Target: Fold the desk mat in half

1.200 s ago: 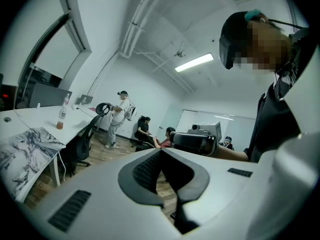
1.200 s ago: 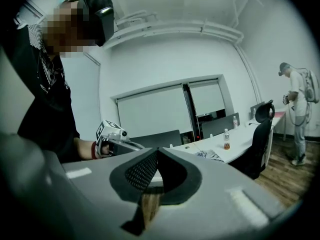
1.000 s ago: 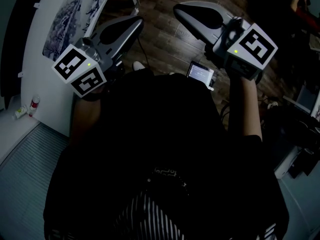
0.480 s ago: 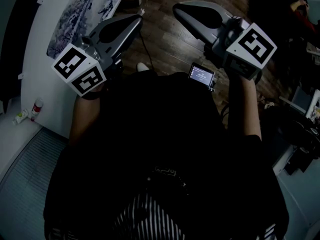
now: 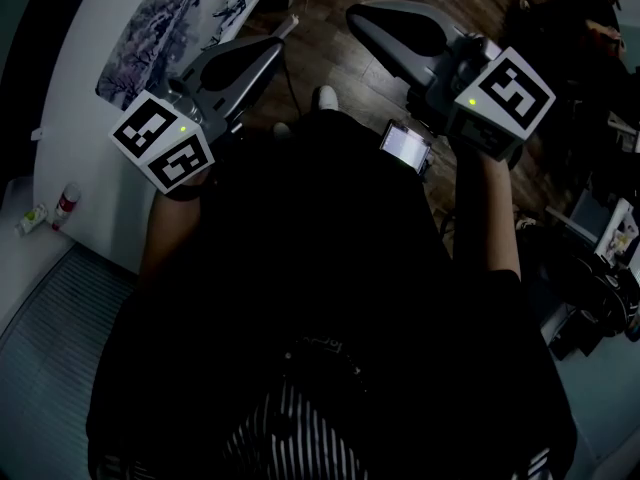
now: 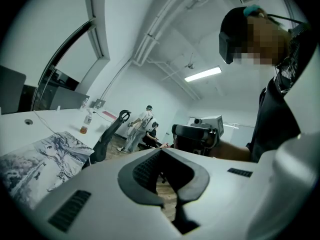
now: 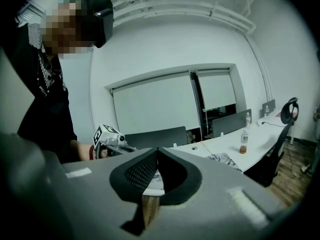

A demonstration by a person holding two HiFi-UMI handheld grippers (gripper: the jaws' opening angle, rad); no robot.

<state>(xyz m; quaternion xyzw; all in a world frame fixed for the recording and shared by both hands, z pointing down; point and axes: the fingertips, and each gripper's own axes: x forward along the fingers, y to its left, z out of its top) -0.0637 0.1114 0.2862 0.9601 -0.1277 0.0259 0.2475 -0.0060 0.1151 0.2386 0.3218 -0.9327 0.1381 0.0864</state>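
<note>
The desk mat [image 5: 165,23], printed with a blue-grey ink drawing, lies flat on the white table [image 5: 70,138] at the upper left of the head view. It also shows in the left gripper view as the mat [image 6: 40,159] and far off in the right gripper view as the mat [image 7: 225,159]. I hold both grippers in the air in front of my body, away from the mat. My left gripper [image 5: 280,40] is shut and empty, tips together [image 6: 161,150]. My right gripper [image 5: 352,16] is shut and empty too [image 7: 158,149].
Dark wood floor [image 5: 330,58] lies below the grippers, with my white shoe [image 5: 327,96] on it. A small lit screen [image 5: 405,146] hangs by my right wrist. A bottle [image 6: 86,124] stands on the table, a black chair [image 6: 112,131] beside it. People [image 6: 140,126] stand far off.
The view has shifted: the table and mat slid slightly, and a white shoe has come forward on the floor. Both grippers stay shut and keep about the same places.
</note>
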